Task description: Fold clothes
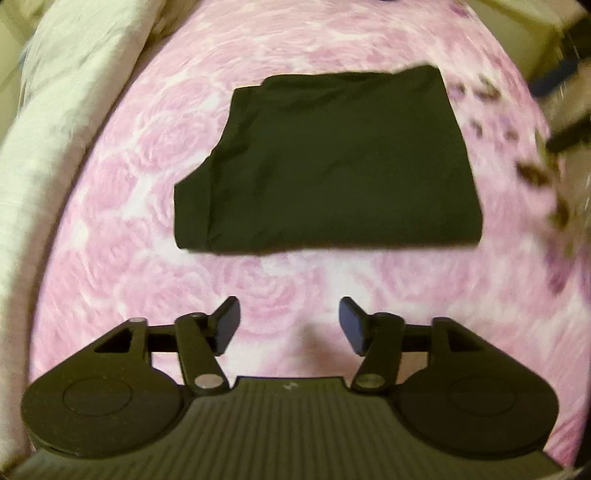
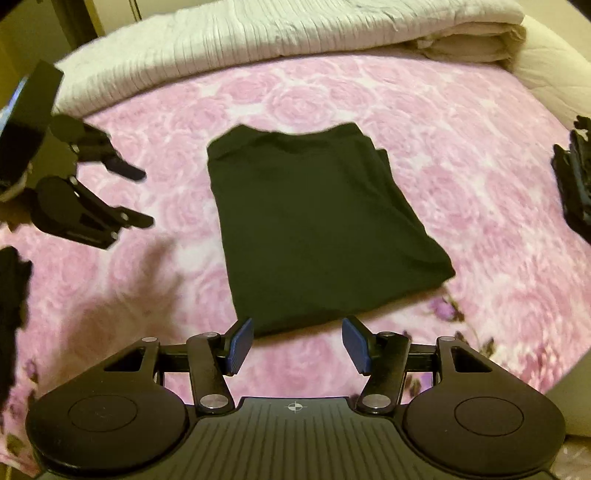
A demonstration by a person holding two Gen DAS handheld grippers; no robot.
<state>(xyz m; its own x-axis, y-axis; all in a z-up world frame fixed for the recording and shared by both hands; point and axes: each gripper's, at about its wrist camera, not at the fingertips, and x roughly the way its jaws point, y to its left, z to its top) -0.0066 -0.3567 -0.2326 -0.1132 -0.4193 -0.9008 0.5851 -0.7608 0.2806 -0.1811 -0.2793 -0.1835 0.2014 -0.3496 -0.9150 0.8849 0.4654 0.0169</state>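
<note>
A black garment (image 1: pixel 332 166) lies folded into a flat rectangle on the pink rose-patterned bedspread (image 1: pixel 288 288). In the left wrist view my left gripper (image 1: pixel 290 325) hovers open a short way back from the garment's near edge, with nothing between its fingers. In the right wrist view the same black garment (image 2: pixel 314 229) lies just beyond my right gripper (image 2: pixel 297 345), which is open and empty, its blue pads close to the near hem. The left gripper (image 2: pixel 144 197) shows at the left of that view, open, to the side of the garment.
A rolled white quilt (image 2: pixel 258 33) runs along the far side of the bed. Dark clothes (image 2: pixel 576 177) lie at the right edge, and another dark piece (image 2: pixel 11 306) at the left edge. A blurred shape (image 1: pixel 569 110) sits at the right of the left wrist view.
</note>
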